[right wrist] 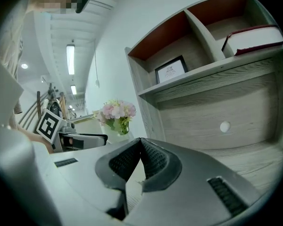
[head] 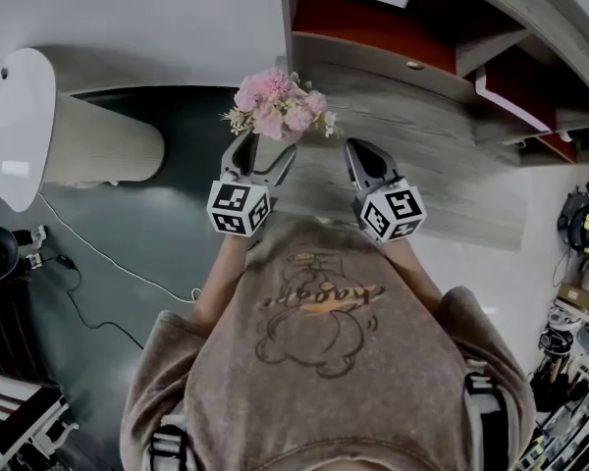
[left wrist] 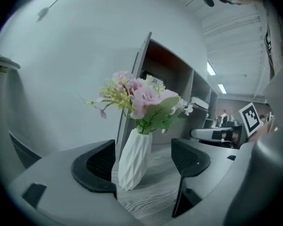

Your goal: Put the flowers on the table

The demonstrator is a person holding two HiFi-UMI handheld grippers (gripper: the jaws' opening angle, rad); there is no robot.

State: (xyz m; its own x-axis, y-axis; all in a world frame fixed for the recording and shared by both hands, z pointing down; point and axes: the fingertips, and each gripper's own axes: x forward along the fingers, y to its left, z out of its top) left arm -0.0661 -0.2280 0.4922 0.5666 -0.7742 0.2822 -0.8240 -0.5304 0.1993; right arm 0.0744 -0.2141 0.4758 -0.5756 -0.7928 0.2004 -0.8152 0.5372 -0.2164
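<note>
Left gripper view: pink flowers in white ribbed vase stand upright on grey woodgrain tabletop, between the spread left tool. Right tool pressed together, empty. Placement looks done; only backing away remains.

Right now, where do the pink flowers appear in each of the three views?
Head view: flowers at top centre, just beyond the left gripper.
Left gripper view: flowers in the centre, in a white vase between the open jaws.
Right gripper view: flowers small, left of centre.
Shared landmark: the wooden shelf unit next to them.
</note>
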